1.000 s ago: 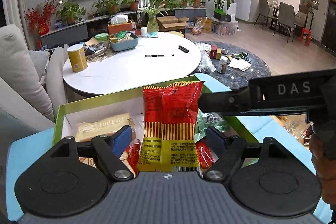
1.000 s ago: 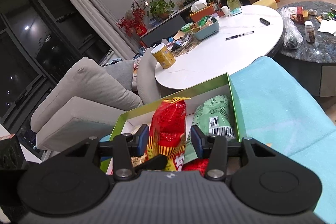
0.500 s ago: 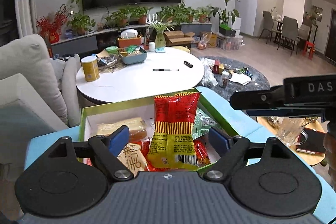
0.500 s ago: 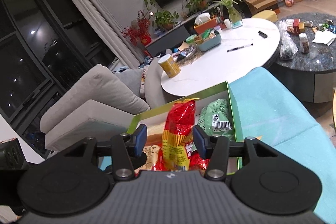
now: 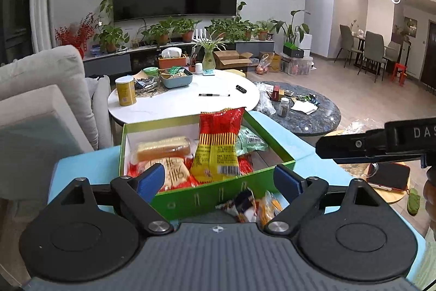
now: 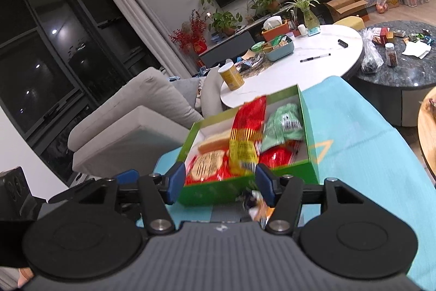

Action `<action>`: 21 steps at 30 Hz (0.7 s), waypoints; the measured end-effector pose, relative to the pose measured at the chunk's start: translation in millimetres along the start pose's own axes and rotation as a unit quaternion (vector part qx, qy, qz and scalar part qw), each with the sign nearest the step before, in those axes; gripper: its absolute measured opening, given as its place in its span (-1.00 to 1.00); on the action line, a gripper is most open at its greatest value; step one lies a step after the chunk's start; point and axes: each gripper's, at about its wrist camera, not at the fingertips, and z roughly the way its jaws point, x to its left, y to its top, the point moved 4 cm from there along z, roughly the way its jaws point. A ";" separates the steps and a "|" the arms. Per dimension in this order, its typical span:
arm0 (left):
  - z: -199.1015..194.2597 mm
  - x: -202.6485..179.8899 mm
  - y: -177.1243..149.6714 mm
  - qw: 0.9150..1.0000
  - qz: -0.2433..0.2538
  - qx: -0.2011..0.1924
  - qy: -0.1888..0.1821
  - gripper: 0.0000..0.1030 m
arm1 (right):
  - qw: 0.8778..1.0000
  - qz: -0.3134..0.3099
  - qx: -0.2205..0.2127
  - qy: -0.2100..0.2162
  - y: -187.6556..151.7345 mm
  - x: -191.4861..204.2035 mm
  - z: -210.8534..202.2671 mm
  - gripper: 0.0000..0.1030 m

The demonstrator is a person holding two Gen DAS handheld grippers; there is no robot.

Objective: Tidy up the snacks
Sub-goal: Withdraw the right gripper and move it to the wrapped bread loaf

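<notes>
My left tool [image 5: 219,179] and right tool [image 6: 220,183] both gape with nothing between the pads, jaws just widening. The red-and-yellow snack bag [image 5: 218,143] stands on end in the green box [image 5: 218,195] on the blue bench [image 6: 354,132], long axis upright, top leaning toward the far wall.
</notes>
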 end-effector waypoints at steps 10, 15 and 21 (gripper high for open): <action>-30.7 -3.7 -44.6 1.000 0.003 0.010 0.019 0.75 | 0.999 -0.042 -0.003 -0.016 -37.9 7.8 -31.6 0.26; -40.3 9.2 -65.3 0.999 -0.008 0.018 0.051 0.79 | 0.997 -0.072 0.011 -0.016 -60.6 11.7 -36.4 0.26; -44.4 24.5 -87.4 0.997 -0.033 0.035 0.060 0.79 | 0.994 -0.100 0.046 -0.011 -87.8 16.4 -35.2 0.26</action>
